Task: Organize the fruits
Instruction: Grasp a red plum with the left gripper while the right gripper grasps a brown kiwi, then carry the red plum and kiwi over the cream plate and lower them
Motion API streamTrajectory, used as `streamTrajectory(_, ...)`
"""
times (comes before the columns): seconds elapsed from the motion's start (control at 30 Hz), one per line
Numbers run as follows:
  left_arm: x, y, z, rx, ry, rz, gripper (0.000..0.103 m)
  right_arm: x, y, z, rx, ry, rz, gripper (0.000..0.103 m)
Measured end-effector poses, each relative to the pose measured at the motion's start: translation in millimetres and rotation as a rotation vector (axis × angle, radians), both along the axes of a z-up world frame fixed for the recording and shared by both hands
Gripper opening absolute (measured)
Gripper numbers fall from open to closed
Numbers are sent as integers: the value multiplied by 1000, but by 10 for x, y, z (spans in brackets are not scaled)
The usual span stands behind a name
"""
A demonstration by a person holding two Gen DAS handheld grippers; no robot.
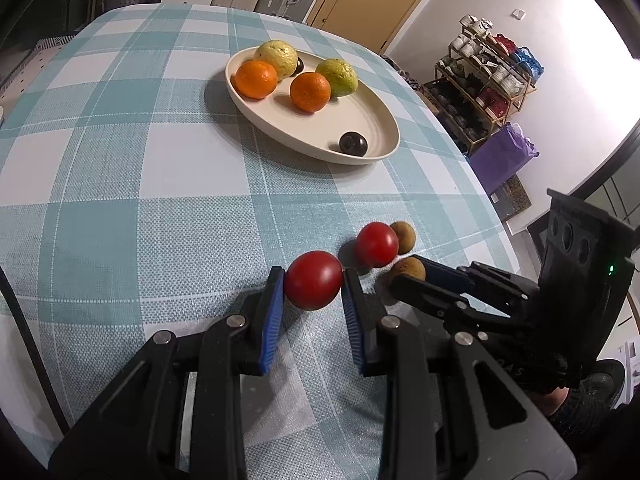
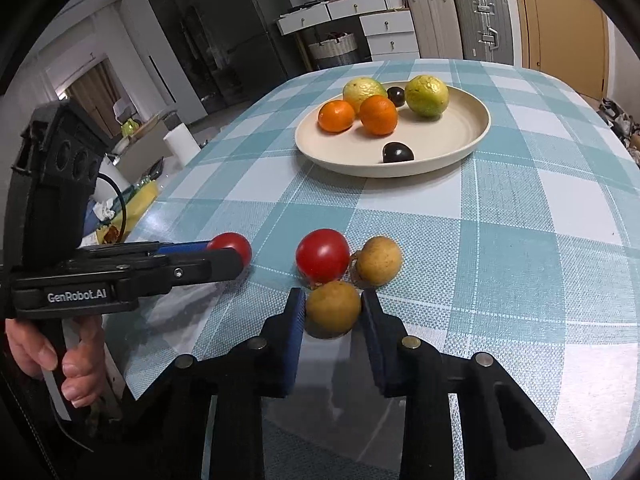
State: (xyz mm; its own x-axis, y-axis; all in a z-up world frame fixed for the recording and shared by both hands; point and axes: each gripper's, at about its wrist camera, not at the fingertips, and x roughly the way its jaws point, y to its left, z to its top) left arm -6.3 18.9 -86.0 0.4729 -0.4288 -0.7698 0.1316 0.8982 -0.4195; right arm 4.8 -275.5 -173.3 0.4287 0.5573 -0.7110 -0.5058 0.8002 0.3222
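Note:
My left gripper (image 1: pixel 313 284) is shut on a red tomato (image 1: pixel 313 280) near the table's front edge; it shows from the side in the right wrist view (image 2: pixel 236 258). My right gripper (image 2: pixel 333 306) is shut on a brown-yellow round fruit (image 2: pixel 333 309), which also shows in the left wrist view (image 1: pixel 408 269). A second red tomato (image 2: pixel 322 256) and a second brown fruit (image 2: pixel 378 260) lie on the cloth just beyond. A cream plate (image 2: pixel 452 148) farther back holds two oranges (image 2: pixel 378 115), two yellow-green fruits (image 2: pixel 426 95) and two dark fruits (image 2: pixel 397 153).
The table wears a teal-and-white checked cloth (image 1: pixel 120 200). A shoe rack (image 1: pixel 484 76) and a purple bag (image 1: pixel 502 156) stand off the table's right side. Suitcases (image 2: pixel 480 24), drawers and a fridge stand behind the table.

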Motion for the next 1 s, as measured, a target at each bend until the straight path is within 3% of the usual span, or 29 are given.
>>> streamTrajectory(0.57,420,2,200,5,-23,32,26,133,-322,245,147,-41,-25,29)
streamTrajectory(1.0,947,4,324,-7,-20,46,26,621,-333,391,150,-57,-37,29)
